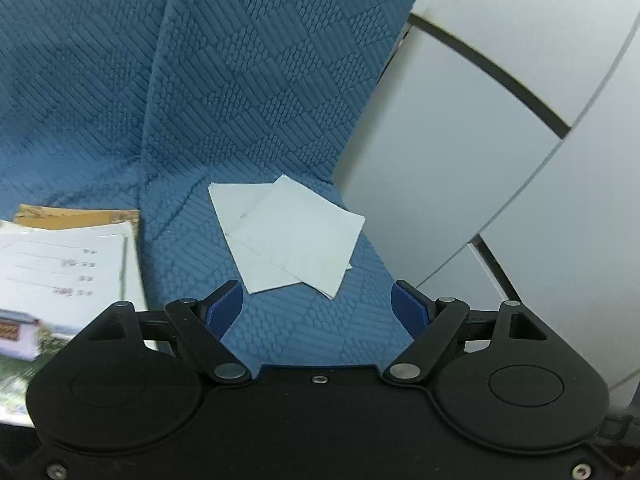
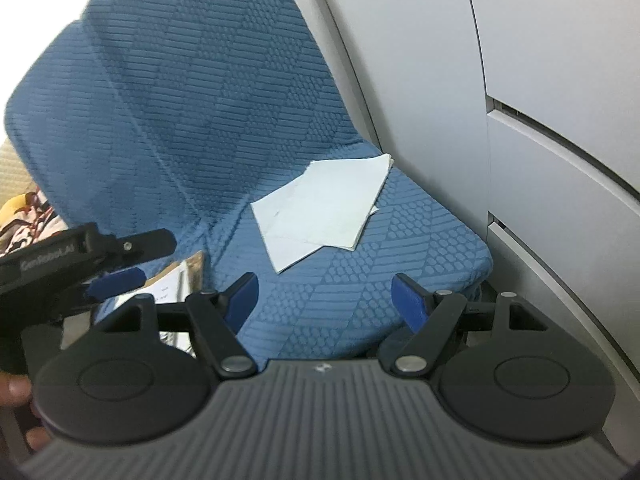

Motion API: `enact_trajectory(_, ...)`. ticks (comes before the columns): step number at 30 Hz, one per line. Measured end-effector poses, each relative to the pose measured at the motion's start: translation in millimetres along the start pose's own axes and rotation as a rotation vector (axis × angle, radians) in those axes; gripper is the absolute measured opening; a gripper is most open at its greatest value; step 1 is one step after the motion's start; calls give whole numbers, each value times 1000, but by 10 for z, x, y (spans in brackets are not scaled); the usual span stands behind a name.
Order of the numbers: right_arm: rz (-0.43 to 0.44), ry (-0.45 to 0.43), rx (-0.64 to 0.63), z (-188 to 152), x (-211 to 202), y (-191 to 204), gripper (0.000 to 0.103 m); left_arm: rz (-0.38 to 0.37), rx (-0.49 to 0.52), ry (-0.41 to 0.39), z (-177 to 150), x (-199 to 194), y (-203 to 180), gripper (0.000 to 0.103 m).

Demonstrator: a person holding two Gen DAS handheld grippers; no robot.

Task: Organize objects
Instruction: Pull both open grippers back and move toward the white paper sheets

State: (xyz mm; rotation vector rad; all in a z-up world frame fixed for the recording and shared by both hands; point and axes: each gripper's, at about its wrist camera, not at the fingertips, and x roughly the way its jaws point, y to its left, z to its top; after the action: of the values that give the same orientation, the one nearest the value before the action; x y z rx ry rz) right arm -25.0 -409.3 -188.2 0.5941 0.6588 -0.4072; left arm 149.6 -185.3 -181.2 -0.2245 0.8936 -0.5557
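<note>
Two overlapping white paper sheets (image 1: 286, 236) lie on a blue textured seat cushion (image 1: 312, 328), just beyond my open, empty left gripper (image 1: 318, 306). The sheets also show in the right wrist view (image 2: 324, 208), a little farther from my open, empty right gripper (image 2: 324, 300). A stack of printed booklets and a brown envelope (image 1: 68, 264) lies at the left on the adjoining seat. The left gripper shows in the right wrist view (image 2: 120, 264), over that stack.
The blue seat backs (image 1: 248, 60) rise behind the papers. A grey-white panelled wall (image 1: 500, 120) stands close on the right of the seat, also in the right wrist view (image 2: 540, 160). Patterned fabric (image 2: 24, 220) shows far left.
</note>
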Motion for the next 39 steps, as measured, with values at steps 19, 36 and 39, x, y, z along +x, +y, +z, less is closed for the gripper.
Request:
enact_trajectory(19, -57, 96, 43, 141, 1525, -336, 53, 78, -11, 106, 413, 1731, 281, 66)
enact_trajectory(36, -50, 96, 19, 211, 2363, -461, 48, 139, 29, 103, 493, 2419, 542, 63)
enact_trajectory(39, -40, 91, 14, 219, 2410, -452, 48, 140, 34, 101, 506, 2437, 538, 63)
